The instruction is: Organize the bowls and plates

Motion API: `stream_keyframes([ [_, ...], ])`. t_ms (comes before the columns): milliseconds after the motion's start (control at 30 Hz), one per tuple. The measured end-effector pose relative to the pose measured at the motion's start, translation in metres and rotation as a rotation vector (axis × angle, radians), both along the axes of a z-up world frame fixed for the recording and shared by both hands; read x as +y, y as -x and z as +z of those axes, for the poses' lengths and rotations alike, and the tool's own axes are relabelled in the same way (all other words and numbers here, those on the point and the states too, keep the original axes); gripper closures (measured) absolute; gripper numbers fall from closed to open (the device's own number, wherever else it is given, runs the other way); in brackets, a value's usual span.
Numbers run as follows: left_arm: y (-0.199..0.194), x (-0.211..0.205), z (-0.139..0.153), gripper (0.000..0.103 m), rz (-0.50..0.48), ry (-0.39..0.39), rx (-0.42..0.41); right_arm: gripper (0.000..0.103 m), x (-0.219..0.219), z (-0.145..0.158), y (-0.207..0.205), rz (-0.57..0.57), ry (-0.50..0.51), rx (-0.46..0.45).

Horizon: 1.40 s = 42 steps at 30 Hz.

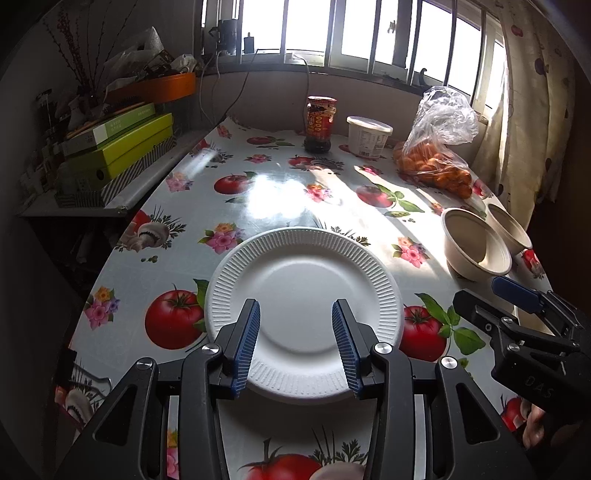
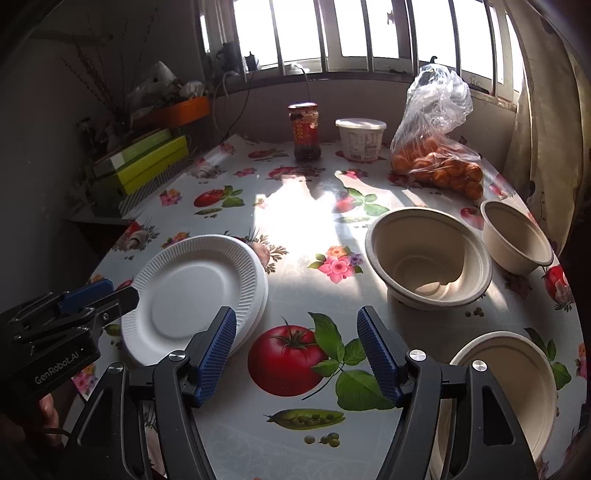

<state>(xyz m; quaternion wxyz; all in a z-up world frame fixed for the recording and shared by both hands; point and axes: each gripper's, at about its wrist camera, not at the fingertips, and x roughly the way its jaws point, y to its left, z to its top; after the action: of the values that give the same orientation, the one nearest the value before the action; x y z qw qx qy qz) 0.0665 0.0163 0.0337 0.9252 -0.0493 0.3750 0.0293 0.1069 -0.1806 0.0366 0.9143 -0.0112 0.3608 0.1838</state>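
Left gripper (image 1: pixel 295 314) spread wide above white plates (image 1: pixel 303 295), holding nothing, right gripper (image 2: pixel 295 328) likewise gaping over the tablecloth (image 2: pixel 295 229), plates to its left, three beige bowls (image 2: pixel 428 254) ahead and right

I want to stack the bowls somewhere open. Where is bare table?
Widest bare patch: mid-table, between the plates, the middle bowl and the jar. A smaller one lies under the right gripper. The right edge is crowded: far bowl, near bowl, orange bag.

A home dining corner: fruit-print oilcloth worktop (image 2: pixel 295 236), sauce jar (image 2: pixel 304 131), bagged oranges (image 2: pixel 439 166), curtained barred window (image 1: pixel 369 33).
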Motion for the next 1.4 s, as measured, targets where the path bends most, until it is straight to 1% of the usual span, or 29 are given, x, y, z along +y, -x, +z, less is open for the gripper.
stream_keyframes([
  [167, -0.006, -0.018, 0.003, 0.061, -0.05, 0.003, 0.001, 0.034, -0.02, 0.007, 0.004, -0.038, -0.012, -0.01],
  [300, -0.016, -0.034, 0.006, 0.061, -0.089, 0.02, 0.007, 0.034, -0.04, 0.01, 0.005, -0.079, -0.013, -0.013],
  [467, -0.03, -0.056, 0.013, 0.061, -0.135, 0.039, -0.004, 0.034, -0.069, 0.014, 0.002, -0.14, -0.016, -0.013],
  [600, -0.045, -0.072, 0.013, 0.061, -0.171, 0.074, 0.013, 0.034, -0.091, 0.015, -0.004, -0.182, -0.009, -0.006],
  [833, -0.069, -0.102, 0.012, 0.061, -0.224, 0.103, 0.036, 0.034, -0.13, 0.018, -0.023, -0.255, 0.016, 0.007],
  [1067, -0.093, -0.12, 0.011, 0.061, -0.232, 0.145, 0.057, 0.034, -0.153, 0.016, -0.045, -0.249, 0.035, 0.038],
  [1200, -0.104, -0.126, 0.007, 0.061, -0.226, 0.157, 0.073, 0.034, -0.156, 0.013, -0.059, -0.22, 0.045, 0.054],
  [1267, -0.109, -0.129, 0.004, 0.061, -0.226, 0.166, 0.085, 0.035, -0.156, 0.01, -0.067, -0.201, 0.049, 0.077],
  [1400, -0.118, -0.137, -0.002, 0.061, -0.238, 0.165, 0.104, 0.044, -0.156, 0.004, -0.08, -0.177, 0.042, 0.104],
])
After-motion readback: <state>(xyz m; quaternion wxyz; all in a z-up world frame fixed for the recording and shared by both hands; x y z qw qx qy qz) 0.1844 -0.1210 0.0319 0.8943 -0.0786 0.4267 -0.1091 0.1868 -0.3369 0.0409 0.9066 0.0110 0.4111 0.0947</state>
